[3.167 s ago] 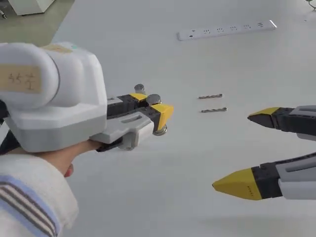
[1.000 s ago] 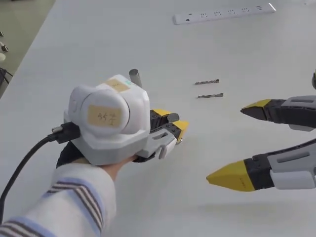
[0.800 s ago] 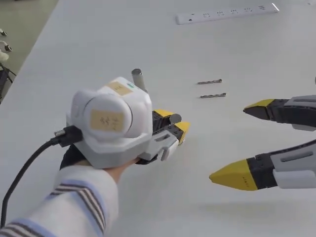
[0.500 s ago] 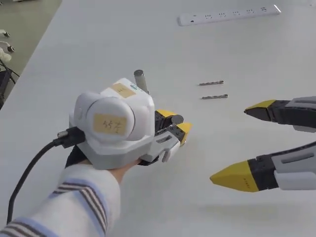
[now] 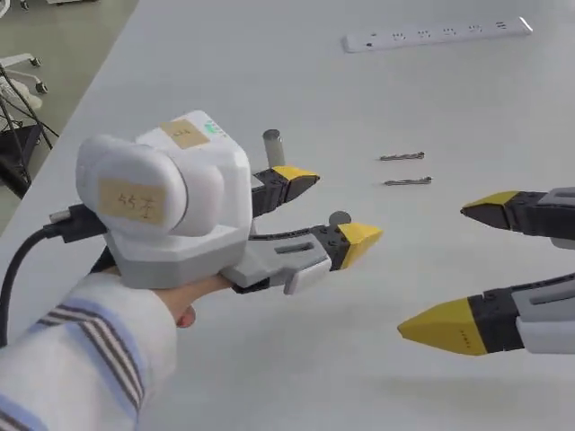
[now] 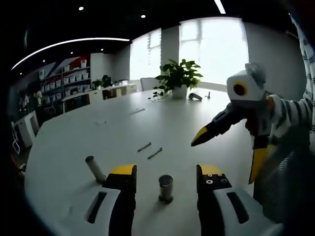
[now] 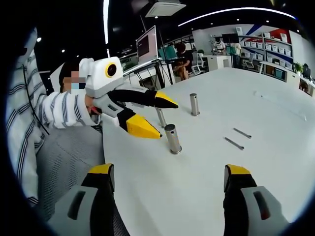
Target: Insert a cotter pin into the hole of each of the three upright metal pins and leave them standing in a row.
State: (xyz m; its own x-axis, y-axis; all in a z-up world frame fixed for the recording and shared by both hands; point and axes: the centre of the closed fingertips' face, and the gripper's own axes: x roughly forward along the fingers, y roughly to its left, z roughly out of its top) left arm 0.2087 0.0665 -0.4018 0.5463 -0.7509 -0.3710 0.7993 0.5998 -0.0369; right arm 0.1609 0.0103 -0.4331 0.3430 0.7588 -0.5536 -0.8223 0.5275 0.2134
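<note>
The left gripper (image 5: pixel 337 206) was released, its 2 yellow-tipped jaws spread wide on either side of 1 upright metal pin (image 5: pixel 339 218) (image 6: pixel 165 188) and touching it on neither side. That pin stood on the white table (image 5: pixel 314 377), a little way back from the jaw tips. A second pin (image 5: pixel 273 146) stood upright just beyond the far jaw. A third pin (image 7: pixel 161 117) appeared in the right gripper view, partly hidden behind the left gripper's nearer jaw. In that view the 3 pins stood close together, all upright.

The 2 cotter pins (image 5: pixel 404 169) lay flat on the table side by side, near each other but apart. They were set well off from the metal pins, toward the right.

The right gripper (image 5: pixel 440 269) was also released and gripped nothing. It hung above the table to the right of the left gripper, with its jaws pointing toward it.

A white power strip (image 5: pixel 436 34) lay at the far edge of the table. A striped sleeve (image 5: pixel 90 359) covered the arm behind the left gripper
</note>
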